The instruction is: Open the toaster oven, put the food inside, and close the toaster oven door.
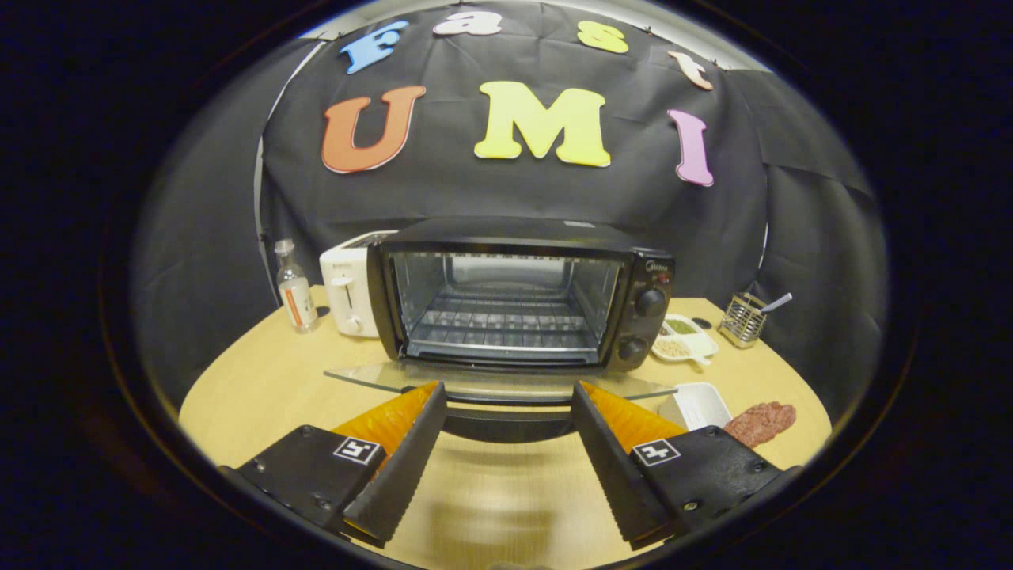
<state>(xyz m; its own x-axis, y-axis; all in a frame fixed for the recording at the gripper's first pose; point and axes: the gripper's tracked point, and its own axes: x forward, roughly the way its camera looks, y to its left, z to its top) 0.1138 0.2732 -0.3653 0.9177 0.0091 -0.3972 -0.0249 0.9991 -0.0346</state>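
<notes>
Fingers [506,396] spread wide, holding nothing, tips at the near edge of the dropped glass door [498,382]. Toaster oven [514,297] sits open just beyond, rack bare. Food [760,422], a reddish meat patty, lies on the table [253,388] right of my right finger, beside a white tray [696,405]. Patty looks soft, light, maybe greasy; I'd pinch it gently across the edges.

Serrated tongs [506,396], square markers, black screwed mounts

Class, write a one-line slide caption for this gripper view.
Open hand-held gripper faces the toaster oven, its door folded down; the food waits on the table.
</notes>
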